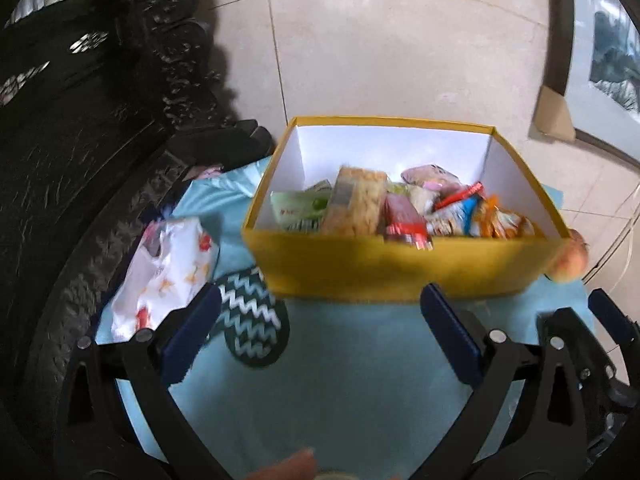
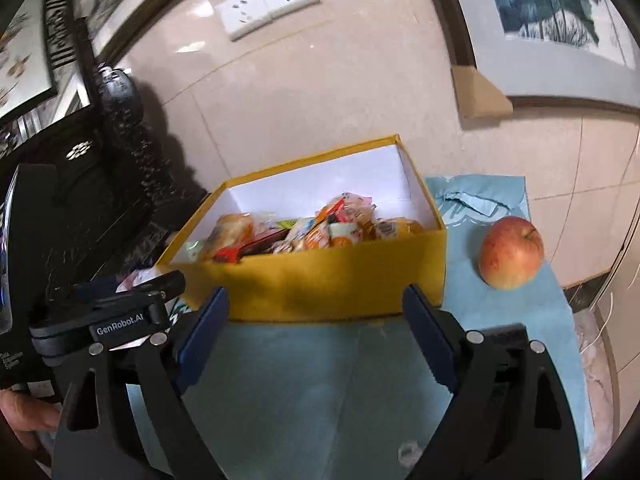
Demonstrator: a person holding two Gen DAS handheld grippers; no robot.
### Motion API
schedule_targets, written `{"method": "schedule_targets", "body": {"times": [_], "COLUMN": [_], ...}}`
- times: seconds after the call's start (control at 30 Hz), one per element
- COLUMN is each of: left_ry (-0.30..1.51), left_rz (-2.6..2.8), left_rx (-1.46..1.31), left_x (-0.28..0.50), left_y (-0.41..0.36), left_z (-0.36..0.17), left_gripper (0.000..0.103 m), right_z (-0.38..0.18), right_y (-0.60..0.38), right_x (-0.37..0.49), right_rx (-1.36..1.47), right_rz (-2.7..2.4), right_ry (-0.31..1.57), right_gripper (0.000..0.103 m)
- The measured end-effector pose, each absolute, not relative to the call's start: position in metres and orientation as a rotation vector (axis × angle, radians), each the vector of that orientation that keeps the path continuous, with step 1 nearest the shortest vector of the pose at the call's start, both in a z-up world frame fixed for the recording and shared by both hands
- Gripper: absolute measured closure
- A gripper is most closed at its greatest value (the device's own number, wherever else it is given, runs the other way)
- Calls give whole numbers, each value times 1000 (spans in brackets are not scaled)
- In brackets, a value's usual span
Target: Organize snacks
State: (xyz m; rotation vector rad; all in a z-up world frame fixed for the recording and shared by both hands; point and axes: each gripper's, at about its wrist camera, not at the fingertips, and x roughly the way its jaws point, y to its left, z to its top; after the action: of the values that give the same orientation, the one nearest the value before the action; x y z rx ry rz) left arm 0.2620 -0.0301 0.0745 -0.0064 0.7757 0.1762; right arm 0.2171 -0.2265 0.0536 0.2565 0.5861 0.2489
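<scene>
Spread hand-held gripper (image 2: pixel 316 304) before snack box (image 2: pixel 340 276).

box (image 1: pixel 384 268) – yellow, white inside | cloth (image 2: pixel 304 392) – light blue | apple (image 2: pixel 511 252) – red-yellow

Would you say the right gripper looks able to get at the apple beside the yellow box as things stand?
Probably yes. The right gripper is open and empty, and the apple sits alone on the blue cloth, right of the yellow box, with nothing between them.

text: "GenRobot.AI" | on: left gripper (image 2: pixel 132 308) body
</scene>
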Motion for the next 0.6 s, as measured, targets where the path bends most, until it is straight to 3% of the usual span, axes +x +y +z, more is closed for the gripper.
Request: {"method": "schedule_targets", "body": {"times": [0.6], "left_ry": [699], "left_rz": [115], "left_rx": [-79], "left_x": [135], "left_y": [-16], "left_z": [84], "left_gripper": [2], "right_z": [68], "right_y": [-200], "right_x": [113], "right_rx": [176], "right_rz": [254], "right_ry": [517], "right_gripper": [13]}}
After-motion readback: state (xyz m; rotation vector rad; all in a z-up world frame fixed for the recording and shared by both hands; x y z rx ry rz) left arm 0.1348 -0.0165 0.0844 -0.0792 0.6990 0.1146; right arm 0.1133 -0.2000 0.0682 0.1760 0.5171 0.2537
